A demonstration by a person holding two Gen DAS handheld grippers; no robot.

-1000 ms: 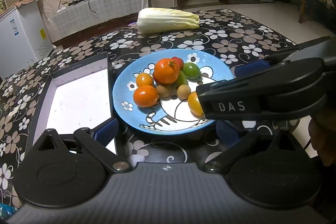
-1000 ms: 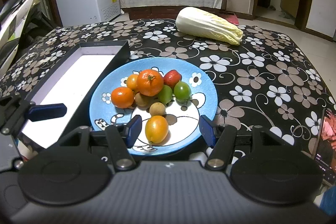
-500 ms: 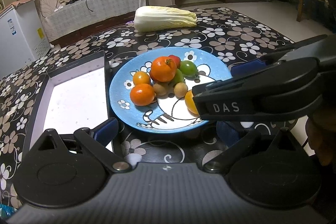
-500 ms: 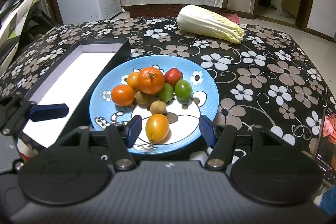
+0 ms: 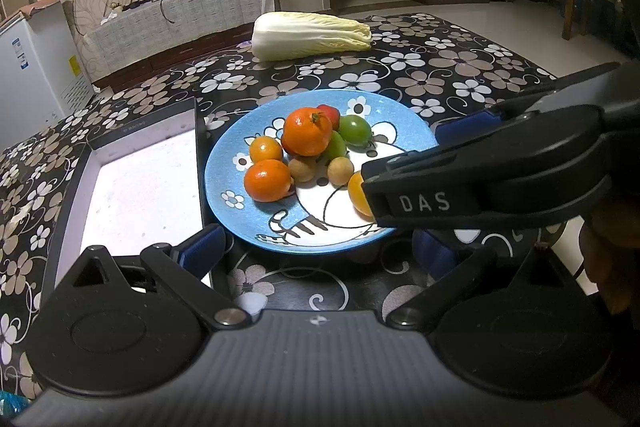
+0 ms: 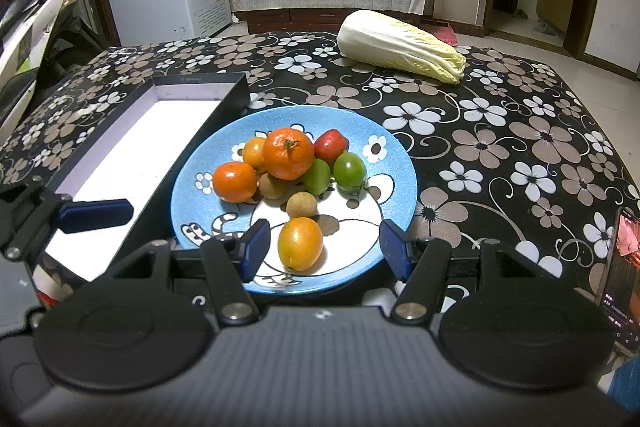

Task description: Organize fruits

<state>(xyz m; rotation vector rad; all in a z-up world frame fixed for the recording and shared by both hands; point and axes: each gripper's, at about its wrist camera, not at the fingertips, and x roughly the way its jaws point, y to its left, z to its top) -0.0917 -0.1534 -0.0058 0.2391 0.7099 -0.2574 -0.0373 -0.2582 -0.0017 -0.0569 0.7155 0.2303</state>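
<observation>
Fruits [image 6: 288, 179] unmoved on the blue plate [image 6: 394, 163]; both grippers, left [image 5: 316, 251] and right [image 6: 324, 249], stay released, holding nothing

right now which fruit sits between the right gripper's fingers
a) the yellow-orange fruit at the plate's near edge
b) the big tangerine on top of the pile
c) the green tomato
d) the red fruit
a: the yellow-orange fruit lies between the right gripper fingers, untouched, on the blue plate.
</observation>
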